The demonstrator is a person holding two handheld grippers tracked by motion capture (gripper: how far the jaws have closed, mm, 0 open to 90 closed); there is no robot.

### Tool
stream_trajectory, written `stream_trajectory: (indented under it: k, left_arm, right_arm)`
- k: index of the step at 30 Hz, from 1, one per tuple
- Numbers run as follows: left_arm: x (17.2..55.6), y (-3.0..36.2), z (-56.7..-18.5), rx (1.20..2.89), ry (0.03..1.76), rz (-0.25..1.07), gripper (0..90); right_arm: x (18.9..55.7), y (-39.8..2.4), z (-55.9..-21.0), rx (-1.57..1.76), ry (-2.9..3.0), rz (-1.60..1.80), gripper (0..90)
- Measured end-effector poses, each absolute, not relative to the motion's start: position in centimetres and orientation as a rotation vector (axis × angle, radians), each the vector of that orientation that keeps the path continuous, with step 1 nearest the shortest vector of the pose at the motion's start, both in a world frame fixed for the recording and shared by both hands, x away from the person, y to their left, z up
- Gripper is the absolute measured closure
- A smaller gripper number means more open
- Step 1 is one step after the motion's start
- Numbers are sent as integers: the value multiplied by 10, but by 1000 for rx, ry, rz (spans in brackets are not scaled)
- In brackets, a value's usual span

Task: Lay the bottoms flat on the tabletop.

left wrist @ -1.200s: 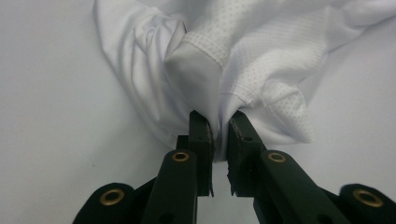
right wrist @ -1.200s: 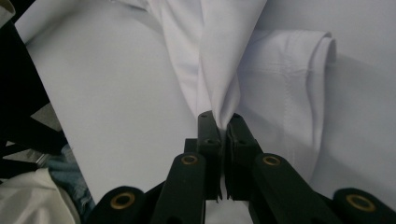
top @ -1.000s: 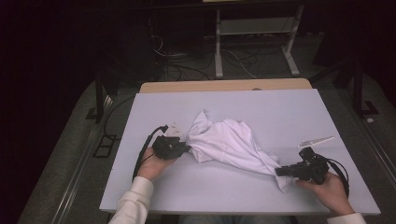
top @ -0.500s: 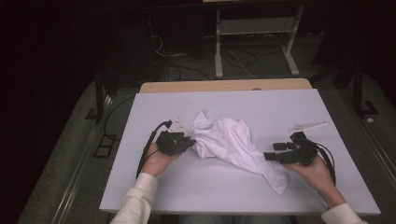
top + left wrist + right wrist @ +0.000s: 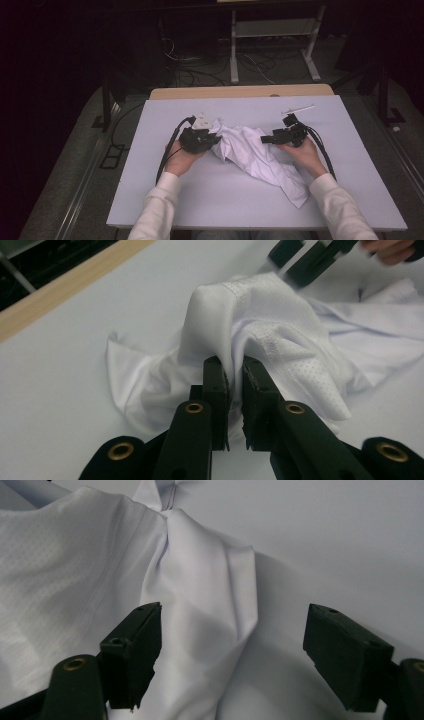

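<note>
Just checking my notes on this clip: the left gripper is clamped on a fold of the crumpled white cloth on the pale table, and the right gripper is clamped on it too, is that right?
Not quite. The left gripper is clamped on a fold of the crumpled white cloth, but the right gripper is not: the right gripper view shows its jaws wide apart, with cloth lying between them, unpinched. The cloth does lie on the pale table.

Table top: a pale lavender-white sheet covers the table.
Far edge: a strip of bare wood shows beyond the sheet.
Floor beyond: a white metal stand with tangled dark cables around its feet.
Right side: a black stand leg.
</note>
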State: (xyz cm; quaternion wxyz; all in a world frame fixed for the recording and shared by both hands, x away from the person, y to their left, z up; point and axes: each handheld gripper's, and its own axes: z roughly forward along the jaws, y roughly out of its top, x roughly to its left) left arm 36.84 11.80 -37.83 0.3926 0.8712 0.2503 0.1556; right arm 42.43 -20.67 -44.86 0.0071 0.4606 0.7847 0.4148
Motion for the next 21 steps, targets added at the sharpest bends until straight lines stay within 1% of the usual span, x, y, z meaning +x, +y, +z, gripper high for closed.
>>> stream_trajectory:
  k: [1,2,6,7,9,11,12,16,19,20,21]
  left_arm:
    - [370,115,-376,2209,627,396,816]
    - [371,112,-374,2211,618,396,818]
    - [377,101,-365,2224,589,395,824]
    - [378,99,-363,2224,586,394,827]
    - [379,98,-361,2222,583,391,830]
    - [381,94,-355,2221,573,389,831]
    - [383,89,-352,2225,560,392,833]
    - [385,75,-344,2225,532,381,835]
    - [385,66,-341,2229,508,375,835]
    - [385,56,-339,2239,484,374,836]
    - [385,56,-339,2239,484,374,835]
  right_arm:
    - [428,-203,-450,1443,2462,1291,291]
    - [432,-200,-452,1446,2473,1285,360]
    - [439,-196,-454,1446,2547,1324,822]
    - [437,-197,-451,1437,2552,1321,863]
    - [435,-199,-447,1423,2543,1323,868]
    - [430,-206,-435,1382,2513,1311,872]
    - [423,-217,-421,1351,2466,1320,873]
    - [409,-242,-398,1358,2359,1376,873]
    - [400,-261,-390,1385,2309,1399,873]
    - [397,-266,-388,1396,2294,1401,872]
    - [397,-266,-388,1396,2294,1401,872]
